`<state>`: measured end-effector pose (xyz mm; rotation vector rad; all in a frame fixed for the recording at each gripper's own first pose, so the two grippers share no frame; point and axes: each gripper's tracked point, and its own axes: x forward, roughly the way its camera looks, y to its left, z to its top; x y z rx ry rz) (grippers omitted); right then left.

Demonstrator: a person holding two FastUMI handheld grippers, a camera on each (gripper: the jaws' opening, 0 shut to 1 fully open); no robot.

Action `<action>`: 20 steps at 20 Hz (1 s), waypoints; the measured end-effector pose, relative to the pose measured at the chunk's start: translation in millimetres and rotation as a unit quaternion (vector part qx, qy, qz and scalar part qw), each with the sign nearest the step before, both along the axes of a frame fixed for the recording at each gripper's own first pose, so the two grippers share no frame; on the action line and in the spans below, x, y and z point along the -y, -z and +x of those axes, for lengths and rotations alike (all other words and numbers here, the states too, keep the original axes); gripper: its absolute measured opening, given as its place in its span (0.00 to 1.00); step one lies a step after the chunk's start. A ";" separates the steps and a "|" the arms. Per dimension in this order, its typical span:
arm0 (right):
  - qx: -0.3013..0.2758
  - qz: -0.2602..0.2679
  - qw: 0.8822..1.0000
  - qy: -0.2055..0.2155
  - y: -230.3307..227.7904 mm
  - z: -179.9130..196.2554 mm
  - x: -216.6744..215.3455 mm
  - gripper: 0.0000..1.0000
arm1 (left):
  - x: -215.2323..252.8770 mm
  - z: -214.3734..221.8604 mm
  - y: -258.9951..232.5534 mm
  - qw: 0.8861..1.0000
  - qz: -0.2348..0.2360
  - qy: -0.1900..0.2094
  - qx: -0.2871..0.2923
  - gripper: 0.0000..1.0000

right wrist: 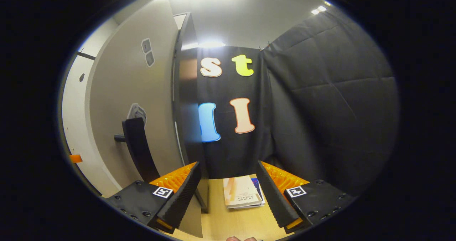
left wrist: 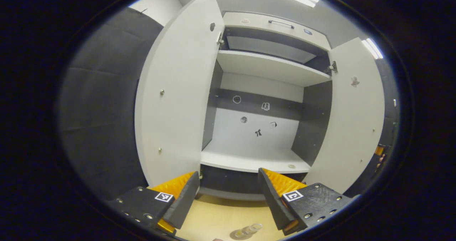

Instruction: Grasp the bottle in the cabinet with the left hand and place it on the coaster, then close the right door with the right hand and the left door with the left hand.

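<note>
The white cabinet (left wrist: 263, 66) stands in front of my left gripper (left wrist: 228, 194) with both doors swung open. Its left door (left wrist: 178, 98) and right door (left wrist: 352, 119) flank bare shelves. My left gripper is open and holds nothing. A clear bottle (left wrist: 250, 229) shows at the bottom edge on the wooden table, below the fingers; whether a coaster lies under it I cannot tell. In the right gripper view the right door's outer face (right wrist: 117, 102) with its black handle (right wrist: 137, 148) is close on the left. My right gripper (right wrist: 228, 194) is open beside the door's dark edge (right wrist: 185, 127).
A small stack of books (right wrist: 242, 193) lies on the wooden table (right wrist: 228, 223) just beyond the right gripper. Black cloth walls close in the booth on both sides. The lower shelf (left wrist: 249, 159) holds only a small round mark near its right front.
</note>
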<state>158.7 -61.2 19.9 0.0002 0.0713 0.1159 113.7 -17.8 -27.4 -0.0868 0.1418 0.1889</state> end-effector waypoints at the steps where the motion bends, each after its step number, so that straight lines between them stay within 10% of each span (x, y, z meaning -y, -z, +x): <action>1: 0.000 0.002 1.000 -0.013 -3.3 0.6 -2.0 0.99 | -2.3 -2.7 -2.0 1.000 0.011 -0.008 -0.002 0.94; 8: -0.022 0.042 0.995 -0.090 -7.8 -2.4 -22.2 0.96 | 7.5 -27.6 -2.3 0.998 0.047 -0.046 -0.011 0.94; 20: -0.021 0.059 0.996 -0.062 -2.0 -21.7 -66.6 0.97 | 1.8 -26.8 11.7 0.999 0.029 -0.006 -0.014 0.95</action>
